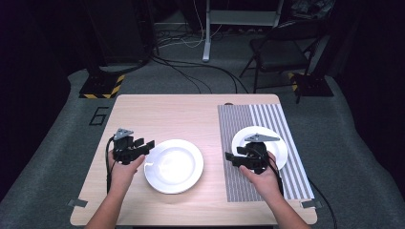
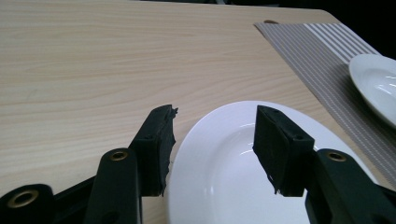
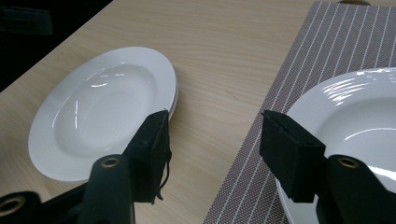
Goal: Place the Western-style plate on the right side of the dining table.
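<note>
Plates sit on a pale wooden table (image 1: 143,114): one plate (image 1: 174,165) on bare wood at centre, a second plate (image 1: 274,143) on a striped mat (image 1: 267,119) to the right. The left gripper (image 1: 143,145) hovers at the centre plate's left rim, jaws apart, nothing between the pads (probably lining up a rim grab). The right gripper (image 1: 231,156) hangs by the second plate's near-left edge, jaws also apart and empty, the mat beneath them.
</note>
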Available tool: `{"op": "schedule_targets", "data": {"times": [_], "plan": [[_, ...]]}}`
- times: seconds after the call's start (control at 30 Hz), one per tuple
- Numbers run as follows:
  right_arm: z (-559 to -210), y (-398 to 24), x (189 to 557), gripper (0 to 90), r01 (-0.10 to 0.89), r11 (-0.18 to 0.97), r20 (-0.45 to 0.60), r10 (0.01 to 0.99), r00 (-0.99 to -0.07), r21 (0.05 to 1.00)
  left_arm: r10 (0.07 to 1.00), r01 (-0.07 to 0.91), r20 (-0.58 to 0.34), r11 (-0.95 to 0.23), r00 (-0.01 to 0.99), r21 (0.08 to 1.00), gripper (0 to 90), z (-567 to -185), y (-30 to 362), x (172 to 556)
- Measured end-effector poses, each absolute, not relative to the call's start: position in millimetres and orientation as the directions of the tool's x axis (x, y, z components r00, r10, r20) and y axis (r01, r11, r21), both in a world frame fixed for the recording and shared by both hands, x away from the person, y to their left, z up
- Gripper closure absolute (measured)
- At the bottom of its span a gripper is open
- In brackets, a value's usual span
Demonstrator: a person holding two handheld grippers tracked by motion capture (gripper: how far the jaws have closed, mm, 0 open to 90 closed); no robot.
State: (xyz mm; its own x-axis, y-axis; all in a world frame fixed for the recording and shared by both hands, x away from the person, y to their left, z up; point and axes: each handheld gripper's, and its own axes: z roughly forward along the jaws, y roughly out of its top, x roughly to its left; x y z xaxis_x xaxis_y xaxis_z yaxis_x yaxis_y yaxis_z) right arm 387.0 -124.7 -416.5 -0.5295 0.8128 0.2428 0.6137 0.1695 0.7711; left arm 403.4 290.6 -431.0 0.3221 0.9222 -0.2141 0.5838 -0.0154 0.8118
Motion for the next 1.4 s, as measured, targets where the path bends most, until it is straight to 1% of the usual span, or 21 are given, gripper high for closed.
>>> {"op": "schedule_targets", "data": {"times": [0.23,0.33,0.57,0.67,0.7,0.87,1.03,1.3,1.4], "plan": [[-430.3,-121.4,383.0,40.8,0.625,0.205,0.238,0.801,-0.549,0.753,0.935,0.601,-0.210,-0.003,0.284,0.800,45.9,-446.0,307.2,393.9],[-436.5,-119.1,380.8,40.1,0.623,0.219,0.230,0.797,-0.558,0.751,0.938,0.604,-0.201,-0.010,0.282,0.797,45.3,-451.6,313.6,391.6],[-446.9,-115.9,377.1,40.2,0.605,0.234,0.222,0.782,-0.582,0.761,0.938,0.606,-0.213,0.004,0.272,0.795,43.9,-470.9,320.9,388.9],[-452.5,-113.9,375.9,40.3,0.591,0.253,0.204,0.776,-0.597,0.766,0.944,0.598,-0.186,-0.016,0.274,0.802,43.9,-478.1,320.8,388.7],[-454.5,-113.6,376.0,40.5,0.585,0.256,0.200,0.773,-0.601,0.770,0.946,0.594,-0.161,-0.040,0.282,0.804,43.9,-480.8,321.3,388.8],[-470.0,-112.3,375.2,40.4,0.590,0.272,0.199,0.767,-0.610,0.761,0.949,0.582,-0.112,-0.085,0.294,0.809,45.0,-489.3,325.6,388.0],[-483.2,-111.7,374.4,40.5,0.591,0.288,0.205,0.752,-0.627,0.753,0.951,0.593,-0.129,-0.067,0.281,0.803,44.8,-497.6,330.2,391.2],[-496.4,-100.8,370.6,38.6,0.536,0.367,0.140,0.713,-0.687,0.760,0.959,0.612,-0.134,-0.049,0.250,0.790,43.5,-507.2,345.0,396.8],[-497.7,-95.6,368.1,38.9,0.520,0.383,0.132,0.696,-0.706,0.763,0.960,0.624,-0.138,-0.045,0.242,0.781,42.1,-510.3,350.4,398.5]]}}
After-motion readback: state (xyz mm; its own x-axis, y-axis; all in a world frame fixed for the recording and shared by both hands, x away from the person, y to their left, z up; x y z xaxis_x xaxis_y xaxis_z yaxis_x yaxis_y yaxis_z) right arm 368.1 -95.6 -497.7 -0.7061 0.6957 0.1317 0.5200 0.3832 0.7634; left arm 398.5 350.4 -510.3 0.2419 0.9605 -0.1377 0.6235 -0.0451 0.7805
